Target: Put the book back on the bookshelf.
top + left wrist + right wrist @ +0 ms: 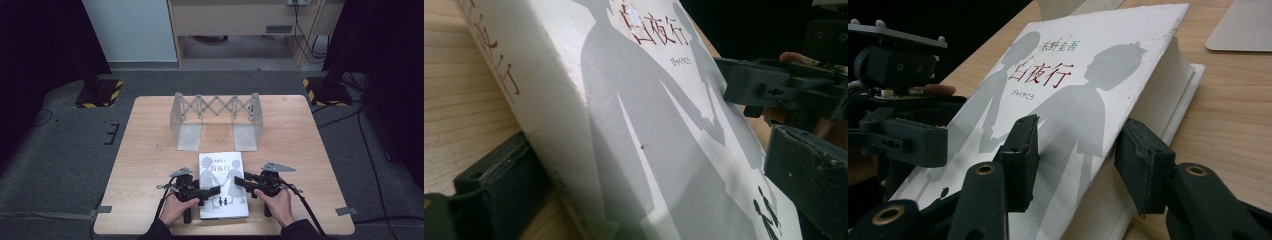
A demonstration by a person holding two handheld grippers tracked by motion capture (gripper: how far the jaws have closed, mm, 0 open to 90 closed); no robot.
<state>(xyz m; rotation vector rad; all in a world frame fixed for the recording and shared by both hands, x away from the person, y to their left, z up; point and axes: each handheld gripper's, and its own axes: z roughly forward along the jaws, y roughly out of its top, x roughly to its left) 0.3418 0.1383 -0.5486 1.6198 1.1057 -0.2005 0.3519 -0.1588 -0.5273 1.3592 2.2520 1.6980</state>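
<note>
A thick white book point(222, 172) with grey figures and red characters on its cover lies near the table's front edge. My left gripper point(212, 191) straddles its spine side. In the left gripper view, the book point(624, 125) fills the space between the wide-spread jaws of that gripper point(649, 165): one jaw sits by the spine and the other over the cover, neither clearly pressing. My right gripper point(239, 181) comes in from the page side. In the right gripper view, this gripper point(1080, 150) is shut on the book point(1073, 95), one jaw on the cover and one against the page block, with that edge tilted up.
An expandable metal book rack point(215, 119) stands behind the book, mid-table. The wooden table point(145, 150) has bare room left and right. Two black stands with striped bases point(100, 92) are on the carpet beyond the far corners. Cables trail on the right.
</note>
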